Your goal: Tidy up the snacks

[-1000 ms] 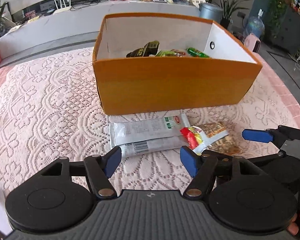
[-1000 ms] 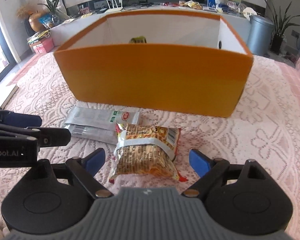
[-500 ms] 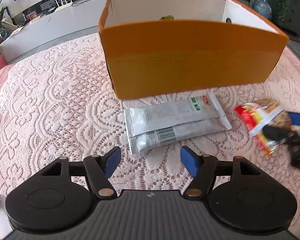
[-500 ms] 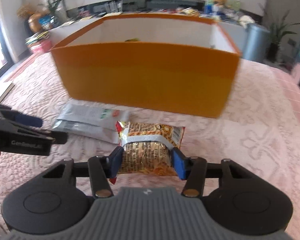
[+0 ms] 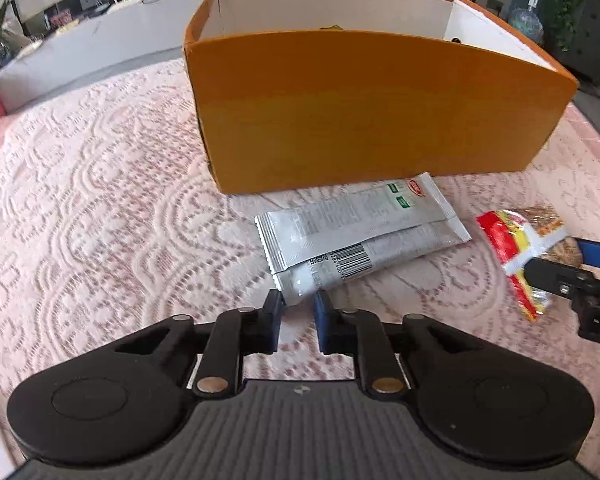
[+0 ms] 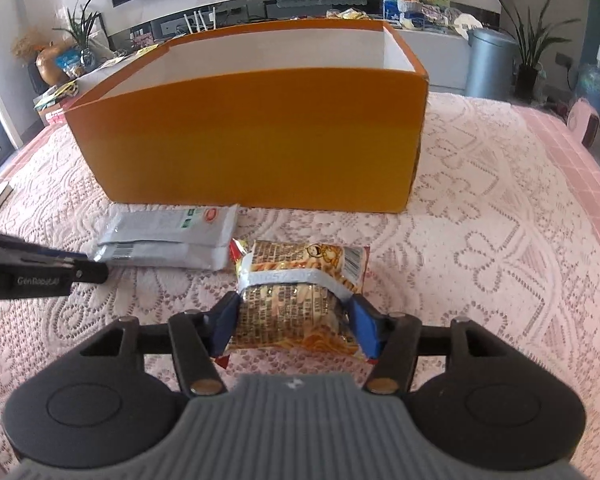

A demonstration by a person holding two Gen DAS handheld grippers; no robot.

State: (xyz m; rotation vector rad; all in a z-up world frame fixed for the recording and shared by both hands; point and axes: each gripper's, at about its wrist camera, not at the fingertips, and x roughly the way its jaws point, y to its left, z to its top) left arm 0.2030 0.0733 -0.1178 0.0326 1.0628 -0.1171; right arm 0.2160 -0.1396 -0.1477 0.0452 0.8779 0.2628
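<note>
The tall orange cardboard box (image 6: 252, 136) stands as a wall along the far side; its top is open. Two silver foil snack packets (image 5: 360, 236) lie against its near wall, touching the red-and-yellow noodle snack bag (image 6: 300, 292). Bare pink lace tablecloth (image 6: 500, 264) lies to the right and near-left.

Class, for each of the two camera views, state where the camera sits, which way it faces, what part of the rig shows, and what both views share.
Left wrist view: sits behind the left claw, faces the orange box; its fingers close on the corner of the lower silver snack packet; the right claw shows at right.
Right wrist view: sits behind the right claw, faces the same box; its fingers grip the noodle snack packet; the left claw shows at left.
Shared: box, silver packets, noodle packet, lace tablecloth.
</note>
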